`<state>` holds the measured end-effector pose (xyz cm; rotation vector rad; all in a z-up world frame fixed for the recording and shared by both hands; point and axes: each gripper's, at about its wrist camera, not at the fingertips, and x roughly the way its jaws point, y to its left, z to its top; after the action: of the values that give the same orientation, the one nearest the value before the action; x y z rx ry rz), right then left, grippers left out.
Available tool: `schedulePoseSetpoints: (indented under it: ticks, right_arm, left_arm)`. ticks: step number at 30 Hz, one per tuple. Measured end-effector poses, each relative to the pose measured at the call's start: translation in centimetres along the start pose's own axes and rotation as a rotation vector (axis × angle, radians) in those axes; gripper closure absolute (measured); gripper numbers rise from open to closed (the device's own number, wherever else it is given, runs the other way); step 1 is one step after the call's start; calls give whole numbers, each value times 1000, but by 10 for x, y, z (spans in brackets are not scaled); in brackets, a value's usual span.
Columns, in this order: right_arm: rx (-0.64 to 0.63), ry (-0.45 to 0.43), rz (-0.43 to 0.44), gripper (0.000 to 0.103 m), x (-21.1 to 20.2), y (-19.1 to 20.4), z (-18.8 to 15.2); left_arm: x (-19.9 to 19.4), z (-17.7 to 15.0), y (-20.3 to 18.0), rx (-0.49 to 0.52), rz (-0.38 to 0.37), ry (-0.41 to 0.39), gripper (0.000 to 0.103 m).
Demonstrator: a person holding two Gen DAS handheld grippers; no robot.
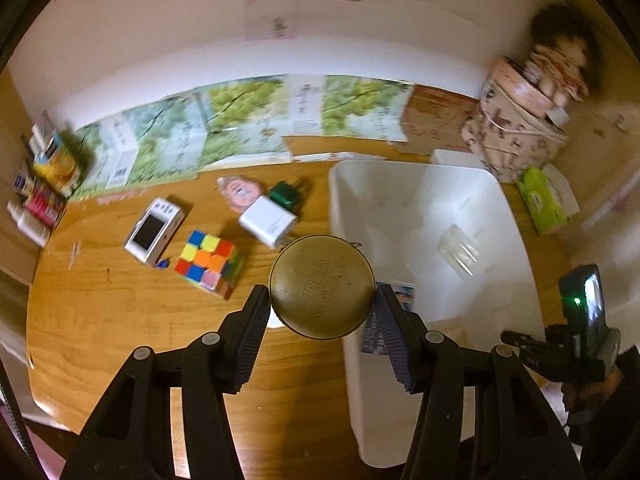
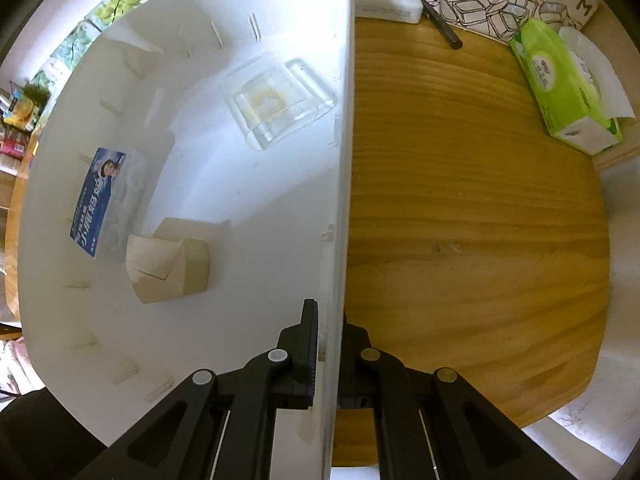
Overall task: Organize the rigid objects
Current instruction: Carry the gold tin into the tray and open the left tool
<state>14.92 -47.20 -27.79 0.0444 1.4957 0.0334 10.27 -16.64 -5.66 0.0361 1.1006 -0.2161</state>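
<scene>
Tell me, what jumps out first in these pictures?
A round brass-coloured tin is pinched in the left claw, in the air beside the white bin. The right claw is clamped on that bin's wall. A bright colour cube sits on the wooden table, left of the tin.

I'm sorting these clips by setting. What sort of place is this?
Probably a home, at a wooden table against a wall. Drawings taped to the wall, a patterned fabric bag, a green tissue pack and small household things such as a puzzle cube suggest it.
</scene>
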Motion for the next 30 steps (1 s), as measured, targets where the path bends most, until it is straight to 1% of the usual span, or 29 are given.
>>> schedulePoseSetpoints:
  ticks: [3,11,17,23,28,30]
  right_arm:
    - [9,-6,10,97,-1,-4,-2]
    - [44,-10,51,97,-4,-31,-2]
    - [42,-4,54,97,-1,-38,0]
    - [52,-6,55,97,0,-49,1]
    - [71,-18,55,97,-1,-54,0]
    - [75,-26,47,97,3,-43,-5]
  left_arm:
    - [-1,1,-15,44,-10,5,45]
    - [1,4,-52,152,-39,29,45]
    - [4,6,-72,209,-48,49,45]
    - [11,5,-90,283,-50,90,45]
    - [18,4,-104,327,-60,114,45]
    - [22,3,-108,340,-64,123,45]
